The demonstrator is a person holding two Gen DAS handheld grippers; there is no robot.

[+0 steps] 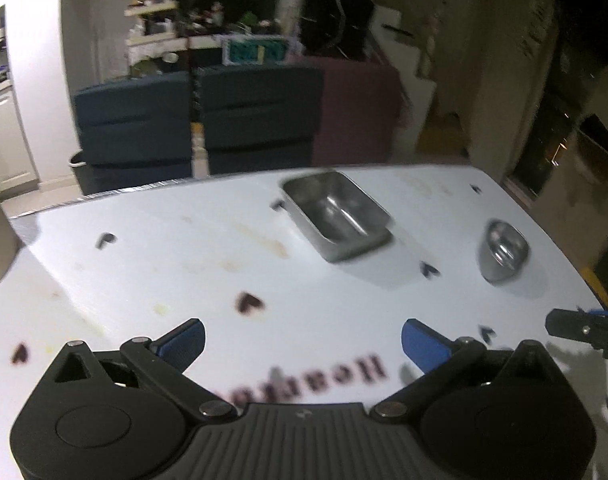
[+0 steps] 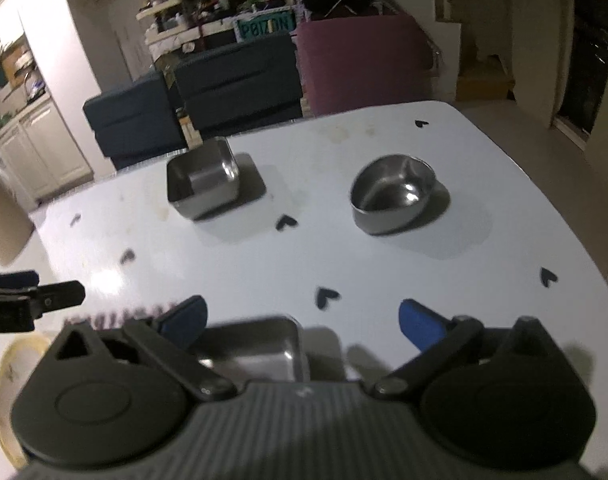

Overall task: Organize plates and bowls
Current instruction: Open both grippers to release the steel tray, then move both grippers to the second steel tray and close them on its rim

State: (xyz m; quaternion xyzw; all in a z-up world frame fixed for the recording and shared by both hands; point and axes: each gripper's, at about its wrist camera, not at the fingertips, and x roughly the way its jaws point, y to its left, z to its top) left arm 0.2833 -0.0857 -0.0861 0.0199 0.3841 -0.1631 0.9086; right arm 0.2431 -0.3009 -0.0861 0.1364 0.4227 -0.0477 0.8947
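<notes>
Both grippers, left and right, gaped empty above the table (heart-dotted); a square tin sat just under the right gripper.

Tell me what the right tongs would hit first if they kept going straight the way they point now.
Probably the bare white tabletop. The right tongs stand open and angle downward, with the square metal tray just below them. The round bowl and far square tin lie off to either side, though depth is uncertain.
</notes>
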